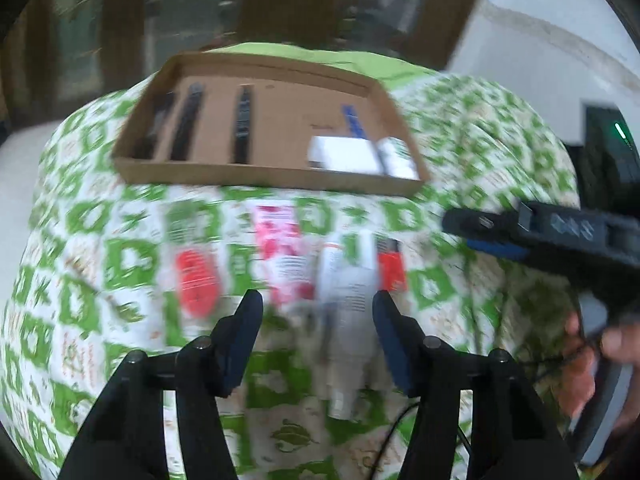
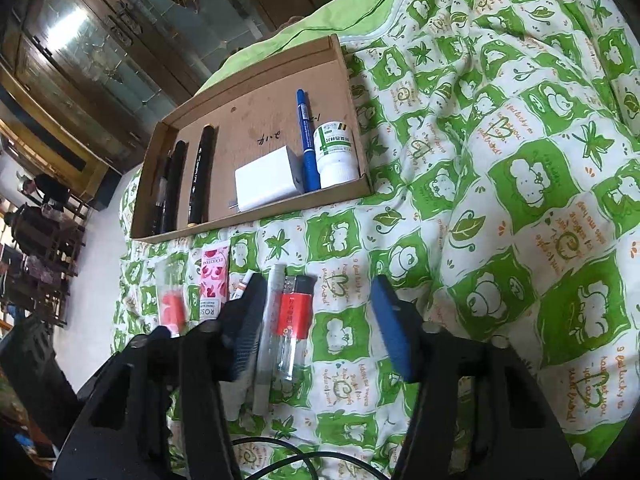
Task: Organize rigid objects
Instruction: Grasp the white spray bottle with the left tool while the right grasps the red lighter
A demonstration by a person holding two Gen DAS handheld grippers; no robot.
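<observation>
Both grippers, left [image 1: 318, 312] and right [image 2: 316, 308], jaws open, empty, over the row of items on the quilt [image 2: 520, 160] just beside the cardboard tray [image 2: 256, 216] near edge. Red lighter [image 2: 294, 312] lies between right jaws; open quilt to its right. Pink tube [image 2: 210, 280] reads "ROSE"; tray floor [image 2: 248, 120] marked "3-14".

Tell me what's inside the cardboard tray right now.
Inside the cardboard tray: three dark pens at left, a white charger block, blue marker and white pill bottle at right. Its near wall hides their lower ends.
</observation>
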